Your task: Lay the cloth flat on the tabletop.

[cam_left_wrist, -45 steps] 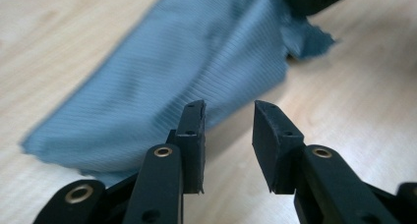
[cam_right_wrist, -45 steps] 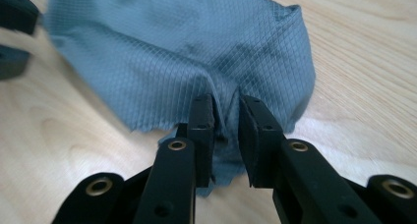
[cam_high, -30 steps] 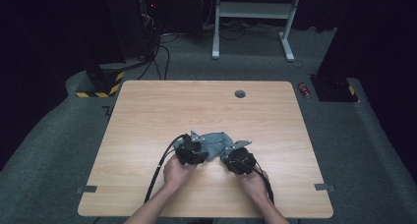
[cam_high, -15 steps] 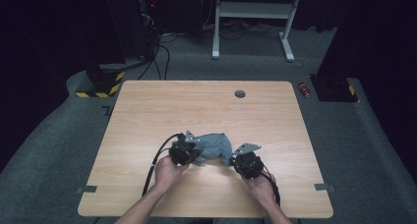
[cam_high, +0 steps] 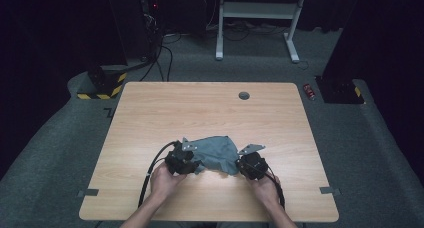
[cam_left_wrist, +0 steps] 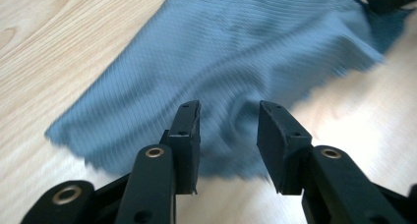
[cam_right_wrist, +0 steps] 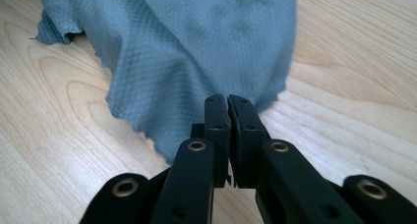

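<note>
A grey-blue cloth (cam_high: 215,150) lies rumpled on the wooden table (cam_high: 200,108), stretched between my two grippers near the front edge. My left gripper (cam_high: 193,163) is at the cloth's left end. In the left gripper view its jaws (cam_left_wrist: 228,121) stand apart over a fold of the cloth (cam_left_wrist: 236,47); they have just been opening, and the pads do not press on it. My right gripper (cam_high: 240,164) is at the cloth's right end. In the right gripper view the gripper (cam_right_wrist: 228,103) is shut, with the hem of the cloth (cam_right_wrist: 196,47) running in between the pads.
A round cable hole (cam_high: 244,95) sits near the table's far edge. Tape strips (cam_high: 87,192) mark the front corners. On the carpet beyond stand a white desk frame (cam_high: 255,10), a black-and-yellow striped block (cam_high: 102,83) and a small red can (cam_high: 310,91). Cables trail from both grippers.
Both hands have drawn slightly apart, the left one going leftward, and the cloth is now spread wider between them.
</note>
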Tool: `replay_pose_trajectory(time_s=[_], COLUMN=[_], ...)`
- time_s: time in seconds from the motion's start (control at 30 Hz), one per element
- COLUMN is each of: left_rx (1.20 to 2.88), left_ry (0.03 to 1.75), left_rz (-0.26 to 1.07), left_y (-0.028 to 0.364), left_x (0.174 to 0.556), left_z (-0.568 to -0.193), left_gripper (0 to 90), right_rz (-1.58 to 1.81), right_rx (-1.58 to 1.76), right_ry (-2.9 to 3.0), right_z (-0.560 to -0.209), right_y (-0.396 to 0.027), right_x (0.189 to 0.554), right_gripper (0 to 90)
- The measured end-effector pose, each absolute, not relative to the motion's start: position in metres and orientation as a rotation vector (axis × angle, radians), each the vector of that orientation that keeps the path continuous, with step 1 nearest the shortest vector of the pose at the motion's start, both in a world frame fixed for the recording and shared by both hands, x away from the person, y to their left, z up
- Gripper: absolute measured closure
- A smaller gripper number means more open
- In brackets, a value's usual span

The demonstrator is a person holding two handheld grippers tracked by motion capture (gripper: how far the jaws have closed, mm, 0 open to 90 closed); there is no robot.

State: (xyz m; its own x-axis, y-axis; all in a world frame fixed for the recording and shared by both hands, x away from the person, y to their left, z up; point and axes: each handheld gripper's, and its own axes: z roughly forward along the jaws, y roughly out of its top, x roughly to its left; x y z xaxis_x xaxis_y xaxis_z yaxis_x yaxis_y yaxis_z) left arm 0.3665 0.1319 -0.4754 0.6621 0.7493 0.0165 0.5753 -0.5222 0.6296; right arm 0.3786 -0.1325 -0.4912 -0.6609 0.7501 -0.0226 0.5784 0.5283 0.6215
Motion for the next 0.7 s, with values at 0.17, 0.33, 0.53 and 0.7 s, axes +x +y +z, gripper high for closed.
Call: replay_pose_trajectory(time_s=[0.17, 0.33, 0.53, 0.7], left_rx=[2.272, 2.246, 2.287, 2.325], left_ry=[1.035, 1.085, 1.095, 1.063], left_rz=[0.388, 0.328, 0.327, 0.332], left_y=[0.137, 0.133, 0.120, 0.120], left_x=[0.352, 0.355, 0.364, 0.362], left_z=[-0.480, -0.492, -0.500, -0.502], left_gripper=[61.2, 61.2, 62.1, 72.5], right_rz=[0.853, 0.865, 0.800, 0.842], right_rx=[1.139, 1.131, 1.101, 1.089], right_ry=[2.458, 2.458, 2.493, 2.493], right_z=[-0.491, -0.493, -0.504, -0.507], right_y=[-0.142, -0.143, -0.137, -0.141], right_x=[0.378, 0.375, 0.372, 0.369], right_gripper=[85.2, 77.8, 77.4, 83.1])
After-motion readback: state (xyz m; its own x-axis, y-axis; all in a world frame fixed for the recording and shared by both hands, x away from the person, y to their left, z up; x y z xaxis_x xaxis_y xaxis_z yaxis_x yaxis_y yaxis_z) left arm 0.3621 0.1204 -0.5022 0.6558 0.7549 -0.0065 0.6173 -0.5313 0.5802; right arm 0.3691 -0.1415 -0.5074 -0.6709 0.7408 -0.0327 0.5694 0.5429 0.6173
